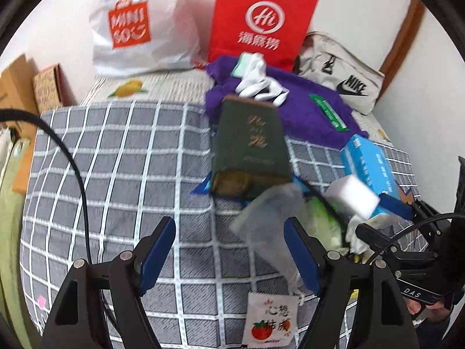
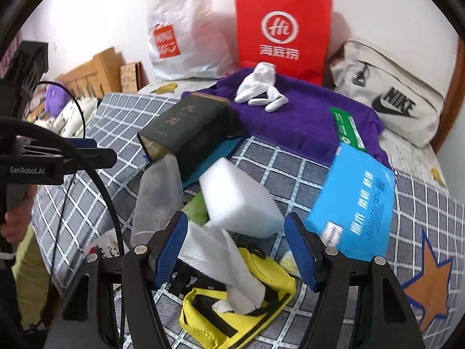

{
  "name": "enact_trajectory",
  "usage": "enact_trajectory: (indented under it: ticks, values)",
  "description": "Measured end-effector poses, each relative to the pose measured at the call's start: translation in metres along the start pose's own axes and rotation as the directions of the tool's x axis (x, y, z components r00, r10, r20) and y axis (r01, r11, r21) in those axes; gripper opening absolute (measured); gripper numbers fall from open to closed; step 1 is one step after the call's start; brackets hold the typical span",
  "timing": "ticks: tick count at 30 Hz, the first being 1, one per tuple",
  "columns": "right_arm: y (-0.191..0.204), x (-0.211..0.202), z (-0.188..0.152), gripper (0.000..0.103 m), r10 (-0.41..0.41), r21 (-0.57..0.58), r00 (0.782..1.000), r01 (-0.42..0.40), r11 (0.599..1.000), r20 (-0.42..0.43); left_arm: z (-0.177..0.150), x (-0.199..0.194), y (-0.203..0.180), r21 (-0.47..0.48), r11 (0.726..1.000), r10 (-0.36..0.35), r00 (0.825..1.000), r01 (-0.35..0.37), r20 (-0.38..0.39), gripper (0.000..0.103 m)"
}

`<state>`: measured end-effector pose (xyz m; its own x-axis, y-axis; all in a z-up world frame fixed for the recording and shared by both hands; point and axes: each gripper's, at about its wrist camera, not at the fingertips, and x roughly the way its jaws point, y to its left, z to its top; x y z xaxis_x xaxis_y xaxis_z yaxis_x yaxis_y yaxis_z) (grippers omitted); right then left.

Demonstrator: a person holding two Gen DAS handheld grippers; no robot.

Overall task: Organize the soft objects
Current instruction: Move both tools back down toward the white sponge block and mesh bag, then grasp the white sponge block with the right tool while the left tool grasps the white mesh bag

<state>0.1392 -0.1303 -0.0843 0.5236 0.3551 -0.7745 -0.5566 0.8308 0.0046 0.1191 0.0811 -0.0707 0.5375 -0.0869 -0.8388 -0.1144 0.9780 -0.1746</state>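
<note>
1. Surface: I work over a bed covered by a grey checked sheet (image 1: 116,157). A white wall stands behind it, and a wooden frame shows at the right edge of the room.
2. Against the wall stand a white Miniso bag (image 1: 136,26) and a red paper bag (image 1: 261,20). A beige Nike bag (image 2: 389,96) lies to their right.
3. A purple towel (image 2: 305,116) lies spread in front of the bags. White gloves (image 2: 261,87) rest on it, and a green packet (image 2: 347,129) lies on its right part.
4. A dark green box (image 1: 250,142) lies at the towel's near edge. A blue tissue pack (image 2: 357,203) lies to the right.
5. Hard to make out: motion blur softens the translucent bag (image 1: 267,221) and the white sponge block (image 2: 238,200). The small sachet (image 1: 270,320) is cut off at the lower edge of the left view.
6. My left hand-held gripper (image 1: 229,256) is spread wide and holds nothing. The translucent bag lies between its fingers, nearer the right one.
7. My right hand-held gripper (image 2: 235,250) is likewise spread wide and empty. The sponge block lies just ahead of its fingertips. A white tissue (image 2: 221,258) and a yellow mesh pouch (image 2: 238,314) lie between and below its fingers.
</note>
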Motion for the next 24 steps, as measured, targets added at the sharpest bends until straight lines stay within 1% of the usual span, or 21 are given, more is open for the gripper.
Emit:
enact_trajectory:
  ticks: [3,6,8,11,13,14,15,17,20,24]
  values:
    - [0.007,0.009,0.002,0.07,-0.062,-0.059,0.998,0.062,0.996,0.0,-0.005,0.004,0.005,-0.003,1.0,0.01,1.0,-0.01,-0.008,0.076]
    - [0.007,0.018,0.004,0.07,-0.101,-0.086,0.995,0.101,0.991,0.003,-0.008,0.005,0.004,0.007,1.0,0.013,1.0,-0.013,-0.018,0.076]
    - [0.004,0.021,0.007,0.07,-0.098,-0.081,0.995,0.099,0.992,0.015,-0.011,0.006,0.002,0.018,1.0,0.011,1.0,-0.01,-0.024,0.076]
    - [-0.001,0.03,0.012,0.07,-0.094,-0.076,0.996,0.094,0.993,0.01,-0.012,0.009,-0.001,0.04,0.999,0.017,0.999,-0.016,-0.028,0.076]
    - [-0.003,0.036,0.015,0.062,-0.098,-0.078,0.995,0.098,0.992,-0.005,-0.013,0.011,-0.001,0.042,0.999,0.015,0.999,-0.013,-0.035,0.076]
    - [-0.004,0.038,0.016,0.045,-0.1,-0.078,0.995,0.099,0.992,-0.013,-0.014,0.011,-0.001,0.043,0.999,0.011,0.999,-0.01,-0.037,0.076]
    - [-0.006,0.039,0.018,0.036,-0.093,-0.068,0.995,0.092,0.993,-0.021,-0.014,0.011,-0.001,0.045,0.999,0.009,0.999,-0.008,-0.037,0.076]
    - [-0.011,0.037,0.021,0.036,-0.062,-0.036,0.998,0.061,0.998,-0.02,-0.016,0.01,0.0,0.048,0.999,0.016,0.999,-0.014,-0.035,0.076]
    - [-0.024,0.024,0.028,0.036,-0.005,0.05,0.999,0.003,0.999,0.036,-0.019,0.009,0.002,0.048,0.999,0.012,0.999,-0.01,-0.036,0.076]
    - [-0.036,0.006,0.034,0.036,0.007,0.128,0.996,-0.018,0.992,0.084,-0.022,0.009,0.0,0.049,0.999,-0.024,0.999,0.025,-0.034,0.076]
